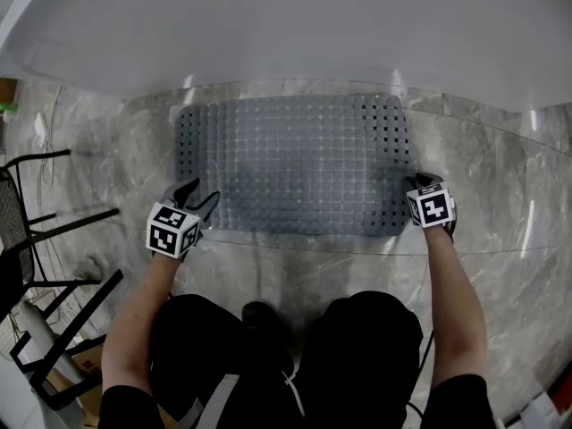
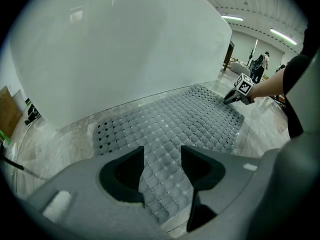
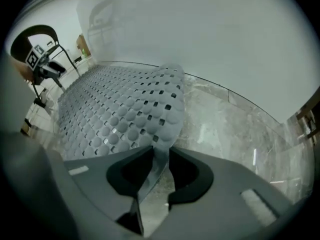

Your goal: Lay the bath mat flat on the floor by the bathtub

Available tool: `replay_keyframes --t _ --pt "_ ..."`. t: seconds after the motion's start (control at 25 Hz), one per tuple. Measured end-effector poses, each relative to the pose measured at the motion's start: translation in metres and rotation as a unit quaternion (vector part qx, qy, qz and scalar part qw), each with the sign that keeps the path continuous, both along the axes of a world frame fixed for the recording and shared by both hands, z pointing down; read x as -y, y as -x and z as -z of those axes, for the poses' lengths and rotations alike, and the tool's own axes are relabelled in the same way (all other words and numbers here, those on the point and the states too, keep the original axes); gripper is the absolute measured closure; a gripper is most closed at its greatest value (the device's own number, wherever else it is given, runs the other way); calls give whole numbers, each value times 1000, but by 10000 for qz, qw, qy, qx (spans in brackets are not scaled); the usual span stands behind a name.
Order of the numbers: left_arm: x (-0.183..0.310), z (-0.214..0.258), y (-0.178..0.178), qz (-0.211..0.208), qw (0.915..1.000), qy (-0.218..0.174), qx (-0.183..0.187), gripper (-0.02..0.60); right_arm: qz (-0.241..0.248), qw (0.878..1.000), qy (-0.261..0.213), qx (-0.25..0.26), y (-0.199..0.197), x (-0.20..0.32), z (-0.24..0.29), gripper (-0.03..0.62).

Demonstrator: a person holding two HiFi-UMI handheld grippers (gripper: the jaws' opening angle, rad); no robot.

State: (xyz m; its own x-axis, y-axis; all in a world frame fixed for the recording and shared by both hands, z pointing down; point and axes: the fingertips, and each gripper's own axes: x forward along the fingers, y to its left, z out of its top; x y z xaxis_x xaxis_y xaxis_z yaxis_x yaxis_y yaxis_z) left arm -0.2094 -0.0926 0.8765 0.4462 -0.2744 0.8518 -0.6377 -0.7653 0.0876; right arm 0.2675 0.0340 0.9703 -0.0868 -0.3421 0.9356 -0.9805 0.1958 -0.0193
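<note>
The grey perforated bath mat (image 1: 295,164) lies spread on the marble floor along the white bathtub (image 1: 286,34). My left gripper (image 1: 198,193) stands open at the mat's near left corner. In the left gripper view, the mat (image 2: 175,119) shows flat through the wide gap of that gripper (image 2: 163,156), with neither pad pressing on it. My right gripper (image 1: 418,182) is at the near right corner. There the mat (image 3: 120,109) curls up on edge and runs between the narrow jaws of the right gripper (image 3: 161,159), which is shut on it.
A black metal chair frame (image 1: 45,239) stands at the left, close to my left arm. The person crouches with knees (image 1: 286,338) just behind the mat's near edge. Bare marble floor (image 1: 500,177) lies to the right of the mat. The tub wall (image 2: 125,49) rises right behind the mat.
</note>
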Motion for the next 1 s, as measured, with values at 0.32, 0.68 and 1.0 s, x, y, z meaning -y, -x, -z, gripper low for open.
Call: replay_keyframes --t 0.32,0.68,1.0 --pt "-3 1 -1 -63 10000 19 -21 339 -1471 9697 -695 1824 -21 42 34 388" --pt "-5 17 6 81 10000 -34 -41 339 -1041 9654 -1639 1741 -2 101 46 480" --pt "-10 33 5 -56 9999 -101 22 339 -1034 9807 -913 1384 26 94 3 600"
